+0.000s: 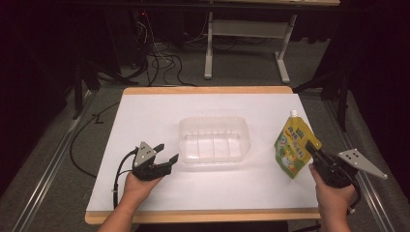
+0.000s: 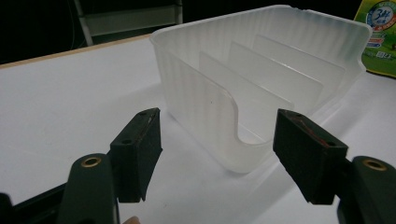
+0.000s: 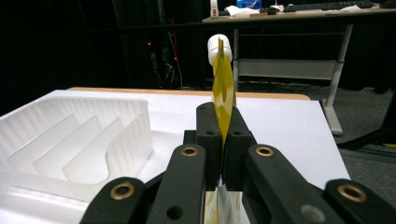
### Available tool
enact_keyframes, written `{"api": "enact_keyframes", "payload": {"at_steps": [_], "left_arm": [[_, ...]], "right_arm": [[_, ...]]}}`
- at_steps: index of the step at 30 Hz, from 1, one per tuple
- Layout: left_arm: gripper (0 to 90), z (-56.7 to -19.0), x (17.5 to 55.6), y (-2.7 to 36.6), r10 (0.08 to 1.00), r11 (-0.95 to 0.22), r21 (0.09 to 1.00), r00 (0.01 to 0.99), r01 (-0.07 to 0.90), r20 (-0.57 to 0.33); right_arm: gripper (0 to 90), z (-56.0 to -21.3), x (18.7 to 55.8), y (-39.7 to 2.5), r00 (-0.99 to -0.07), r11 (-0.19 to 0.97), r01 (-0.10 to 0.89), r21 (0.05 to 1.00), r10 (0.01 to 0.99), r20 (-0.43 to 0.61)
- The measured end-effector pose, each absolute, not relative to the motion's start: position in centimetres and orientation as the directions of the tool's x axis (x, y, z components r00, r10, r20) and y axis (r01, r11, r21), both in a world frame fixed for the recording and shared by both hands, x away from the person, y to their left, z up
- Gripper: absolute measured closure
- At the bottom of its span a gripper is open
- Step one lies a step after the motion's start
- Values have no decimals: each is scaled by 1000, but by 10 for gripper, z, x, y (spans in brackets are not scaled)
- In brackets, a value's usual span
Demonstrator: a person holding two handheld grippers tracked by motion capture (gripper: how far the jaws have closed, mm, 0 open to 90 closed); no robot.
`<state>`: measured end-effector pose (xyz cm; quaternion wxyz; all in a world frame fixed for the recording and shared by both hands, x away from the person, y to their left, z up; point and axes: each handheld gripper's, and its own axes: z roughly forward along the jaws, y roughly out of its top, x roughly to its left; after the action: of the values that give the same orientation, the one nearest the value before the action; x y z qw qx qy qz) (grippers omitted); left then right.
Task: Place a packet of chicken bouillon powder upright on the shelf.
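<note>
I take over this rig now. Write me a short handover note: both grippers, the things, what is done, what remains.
Right gripper: shut on the yellow pouch, held upright off the table beside the bin, white cap up.
Left gripper: open, empty, fingers just short of the near end of the clear divided bin.
Done: pouch picked up.
Left, probably: steady the bin with the left gripper, then stand the pouch in one slot. All slots are empty.
</note>
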<state>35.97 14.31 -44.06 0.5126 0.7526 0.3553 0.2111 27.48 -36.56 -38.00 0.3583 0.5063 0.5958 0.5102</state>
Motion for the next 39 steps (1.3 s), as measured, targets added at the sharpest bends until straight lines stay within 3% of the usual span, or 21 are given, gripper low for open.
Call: {"api": "enact_keyframes", "payload": {"at_steps": [6, 10, 12, 16, 20, 29, 39], "left_arm": [[330, -441, 360, 139, 744, -226, 923, 666, 310, -42], [331, -440, 360, 141, 747, -221, 926, 663, 307, -42], [330, -438, 359, 144, 750, -216, 927, 660, 306, -43], [330, -438, 359, 145, 753, -214, 927, 657, 307, -44], [330, -438, 358, 146, 754, -215, 927, 655, 306, -42], [330, -438, 354, 155, 769, -204, 928, 638, 312, -46], [330, -439, 352, 159, 775, -211, 925, 631, 317, -39]], "right_arm": [[859, -384, 270, -364, -231, -23, 251, 968, 969, 83], [800, -388, 271, -363, -233, -22, 274, 961, 968, 89], [725, -394, 276, -362, -233, -17, 303, 953, 968, 91], [692, -401, 281, -362, -237, -7, 336, 942, 967, 92], [718, -405, 285, -361, -241, 9, 358, 934, 967, 83], [899, -404, 289, -361, -224, 22, 348, 937, 973, 61], [900, -402, 293, -362, -196, -4, 337, 942, 978, 75]]}}
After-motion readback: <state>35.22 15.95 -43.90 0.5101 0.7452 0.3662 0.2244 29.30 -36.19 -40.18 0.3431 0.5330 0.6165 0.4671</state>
